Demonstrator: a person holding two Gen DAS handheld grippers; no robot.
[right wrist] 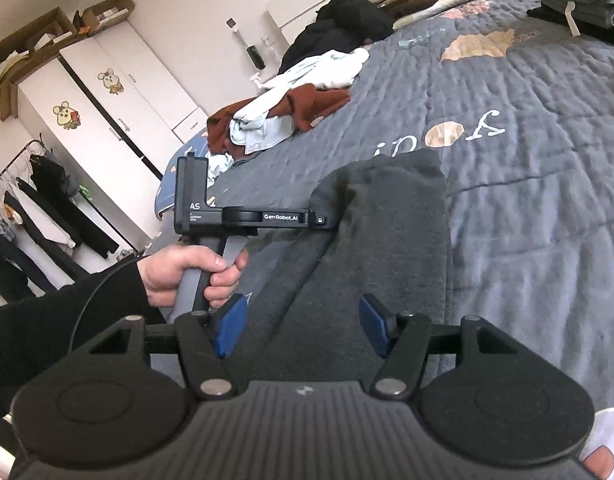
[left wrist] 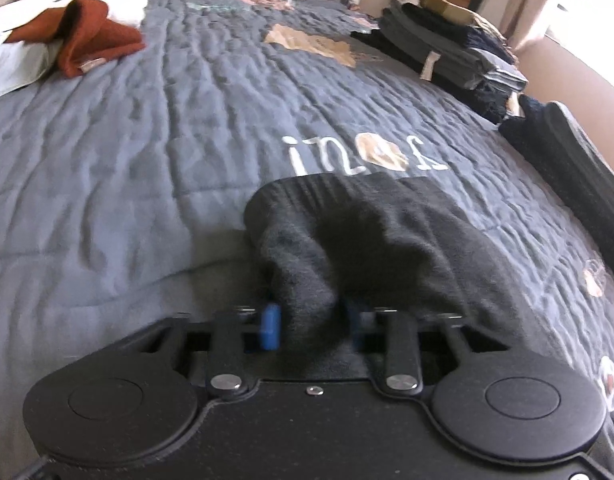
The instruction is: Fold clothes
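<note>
Left claw (left wrist: 311,326) is clamped on a bunched fold of the dark grey garment (left wrist: 371,236), blue pads (left wrist: 270,326) pinching the fabric at its near edge. The garment lies stretched out on the grey-blue quilted bedspread (left wrist: 147,140), just below the white stitched lettering (left wrist: 363,156). From the right wrist view, the right claw (right wrist: 303,330) stands released, its blue pads (right wrist: 229,330) spread wide above the same garment (right wrist: 387,240) with no grip on the cloth. A hand (right wrist: 187,276) in a black sleeve squeezes the left tool's handle. Across the bed, a rumpled heap of rust-brown and white clothes (left wrist: 79,36) sits at the far left, and a neat stack of folded clothes (left wrist: 447,48) sits at the far right edge.
</note>
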